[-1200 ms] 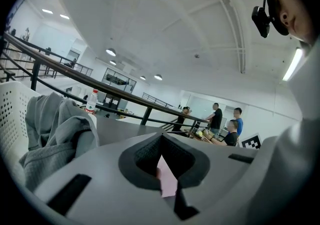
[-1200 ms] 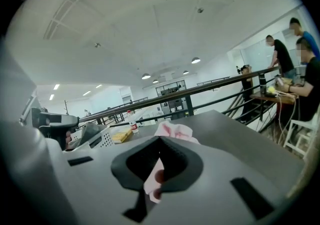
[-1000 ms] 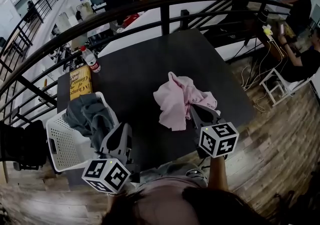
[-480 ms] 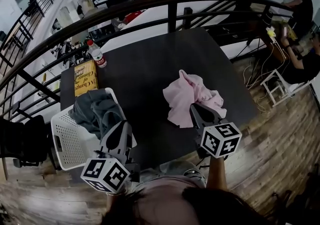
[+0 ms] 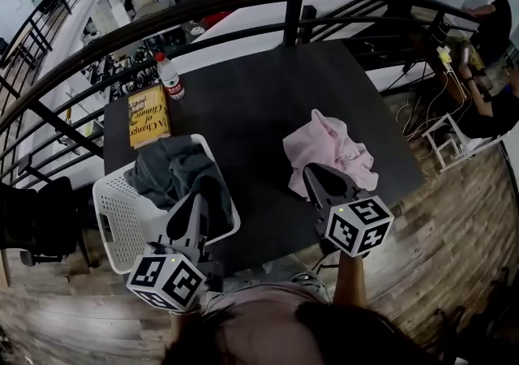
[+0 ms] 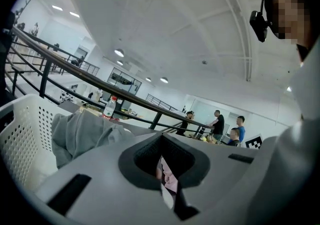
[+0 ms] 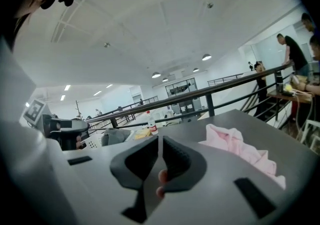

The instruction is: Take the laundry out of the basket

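pink garment (image 5: pixel 332 147) just beyond right hand-held gripper (image 5: pixel 313 172), jaws together

Dark table (image 5: pixel 259 96) with book (image 5: pixel 148 116) and bottle (image 5: pixel 170 77) far left, white basket (image 5: pixel 122 225) near left, pink garment (image 5: pixel 332 148) right.

pink garment (image 5: pixel 331 147) on table (image 5: pixel 259 88) | grey laundry (image 5: pixel 174 169) in basket (image 5: pixel 122 221) (heaped)
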